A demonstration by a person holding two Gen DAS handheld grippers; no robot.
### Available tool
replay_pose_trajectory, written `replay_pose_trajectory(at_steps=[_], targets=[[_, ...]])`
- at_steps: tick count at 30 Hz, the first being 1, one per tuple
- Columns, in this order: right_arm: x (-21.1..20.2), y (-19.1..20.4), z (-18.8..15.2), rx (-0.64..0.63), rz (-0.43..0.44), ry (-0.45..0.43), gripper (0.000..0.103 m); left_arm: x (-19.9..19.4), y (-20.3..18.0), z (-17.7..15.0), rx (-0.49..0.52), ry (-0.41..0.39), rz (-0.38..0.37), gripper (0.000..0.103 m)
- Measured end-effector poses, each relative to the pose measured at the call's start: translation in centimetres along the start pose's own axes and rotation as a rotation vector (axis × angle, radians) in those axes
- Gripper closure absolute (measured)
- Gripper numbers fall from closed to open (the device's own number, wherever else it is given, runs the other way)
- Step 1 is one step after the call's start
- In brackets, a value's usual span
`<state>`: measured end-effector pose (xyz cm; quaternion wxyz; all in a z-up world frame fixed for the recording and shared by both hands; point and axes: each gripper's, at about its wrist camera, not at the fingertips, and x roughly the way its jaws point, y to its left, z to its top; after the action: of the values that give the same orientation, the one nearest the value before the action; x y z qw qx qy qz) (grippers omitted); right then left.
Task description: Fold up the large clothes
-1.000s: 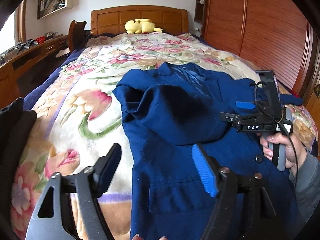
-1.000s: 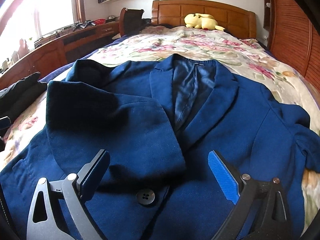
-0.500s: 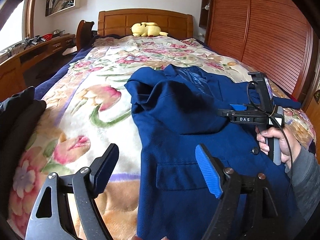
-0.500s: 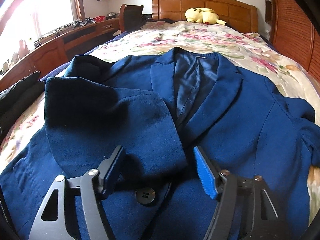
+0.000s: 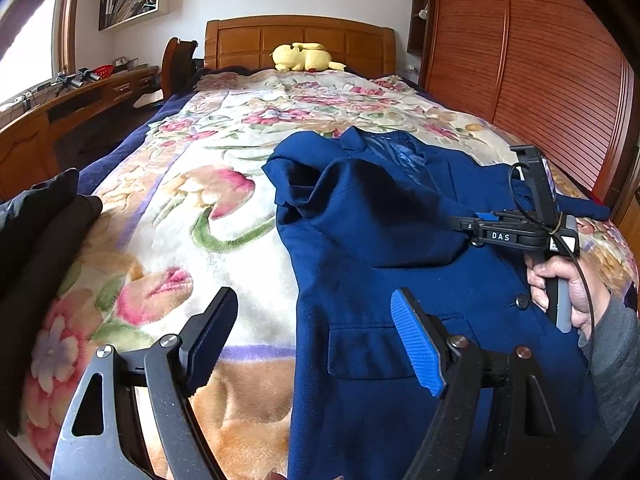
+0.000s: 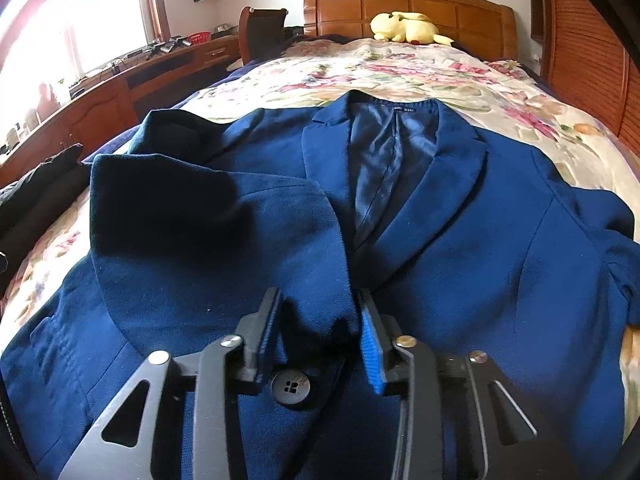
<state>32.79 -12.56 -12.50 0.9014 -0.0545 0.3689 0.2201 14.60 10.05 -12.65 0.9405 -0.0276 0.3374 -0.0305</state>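
The bed [image 5: 224,208] carries the blue jacket [image 6: 460,240] lying face up on the floral blanket, one sleeve [image 6: 208,248] already folded across its chest. The right gripper [image 6: 320,332] has just been closing, narrow now around the sleeve's cuff, pads seemingly not yet pressing. The left gripper [image 5: 316,340] hovers wide over the jacket's side edge. Next, I judge: finish the pinch and smooth the sleeve
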Motion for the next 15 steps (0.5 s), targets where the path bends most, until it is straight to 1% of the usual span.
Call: replay_pose_trajectory(at_steps=[4,6,9,12,15], targets=[[-0.3,0.1,-0.2,-0.003,-0.01,-0.015,0.076,0.1,0.0,0.0,0.0,0.0,0.001,0.023],[-0.5,0.2,-0.2,-0.008,-0.012,-0.024,0.084,0.1,0.0,0.0,0.0,0.0,0.0,0.023],[-0.7,0.5,-0.3,-0.018,-0.009,-0.035,0.09,0.1,0.0,0.0,0.0,-0.002,0.0,0.023],[-1.4,0.6,-0.5,-0.026,-0.003,-0.06,0.093,0.2,-0.3,0.4,0.002,-0.008,0.004,0.023],[-2.9,0.9,-0.5,-0.036,0.011,-0.118,0.096,0.1,-0.7,1.1,0.0,-0.019,-0.003,0.023]])
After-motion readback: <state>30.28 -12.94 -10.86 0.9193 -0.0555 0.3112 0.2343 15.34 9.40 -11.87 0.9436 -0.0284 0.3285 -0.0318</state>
